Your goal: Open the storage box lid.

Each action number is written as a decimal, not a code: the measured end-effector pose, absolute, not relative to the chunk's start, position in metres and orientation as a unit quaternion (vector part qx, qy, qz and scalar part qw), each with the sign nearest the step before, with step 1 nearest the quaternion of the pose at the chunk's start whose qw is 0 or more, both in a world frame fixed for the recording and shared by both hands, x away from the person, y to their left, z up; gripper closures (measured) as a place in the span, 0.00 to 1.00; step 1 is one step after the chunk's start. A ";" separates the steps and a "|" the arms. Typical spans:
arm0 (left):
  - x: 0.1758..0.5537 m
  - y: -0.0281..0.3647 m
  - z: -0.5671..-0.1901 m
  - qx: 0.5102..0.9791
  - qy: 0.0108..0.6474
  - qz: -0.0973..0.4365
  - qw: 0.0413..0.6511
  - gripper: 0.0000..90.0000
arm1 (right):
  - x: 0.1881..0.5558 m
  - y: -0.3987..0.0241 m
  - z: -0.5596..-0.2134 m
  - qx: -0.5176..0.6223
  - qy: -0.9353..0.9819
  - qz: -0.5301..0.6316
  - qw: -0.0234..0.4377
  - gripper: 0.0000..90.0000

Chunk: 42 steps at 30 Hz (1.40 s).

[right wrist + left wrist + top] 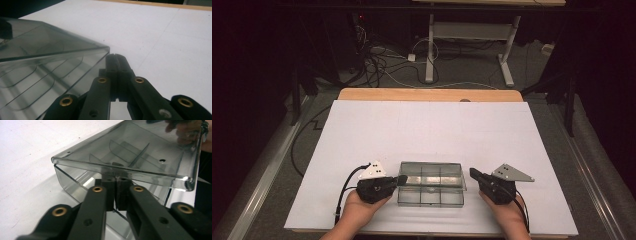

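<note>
White-covered worktop (427, 125), wooden edge showing at the far side; a clear smoky plastic compartment box (430, 183) sits near its front edge, centred between both hands, likely so each gripper can reach one end. Box has a hinged lid (130, 152) and inner dividers; the lid looks slightly raised or ajar on the left end, gap visible under its rim in the left gripper view, so I judge the work in hand is opening or shutting the lid. Left gripper (401, 179) lies level, pointing right, tip at the box's left end just under the lid rim; its fingers (108, 192) are together, touching or nearly touching the box wall, and I cannot tell if a thin edge is pinched. Right gripper (473, 174) points left and slightly away, just beside the box's right end, apart from it; fingers (111, 72) pressed together on nothing. Both forearms enter from the bottom, palms under the gripper bodies.
</note>
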<state>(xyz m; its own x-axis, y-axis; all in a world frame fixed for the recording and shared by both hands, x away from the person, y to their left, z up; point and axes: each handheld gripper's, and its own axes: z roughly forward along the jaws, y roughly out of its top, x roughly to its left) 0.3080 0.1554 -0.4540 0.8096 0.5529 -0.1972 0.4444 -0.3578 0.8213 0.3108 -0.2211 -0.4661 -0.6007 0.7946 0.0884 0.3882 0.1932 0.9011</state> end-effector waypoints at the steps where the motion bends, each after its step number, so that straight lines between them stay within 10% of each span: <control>1: 0.309 0.155 -0.453 0.822 0.303 0.058 0.478 0.95 | 0.314 -0.220 -0.466 0.396 0.744 0.496 0.206 1.00; 42: 0.348 0.148 -0.439 0.800 0.327 0.085 0.496 0.97 | 0.361 -0.194 -0.433 0.373 0.732 0.526 0.221 1.00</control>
<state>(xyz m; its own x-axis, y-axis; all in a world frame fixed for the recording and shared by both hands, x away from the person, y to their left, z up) 0.3479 0.1479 -0.4392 0.7723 0.6067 -0.1882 0.4382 -0.2944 0.8493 0.3615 -0.1936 -0.4333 -0.6243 0.7782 0.0676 0.3128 0.1697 0.9346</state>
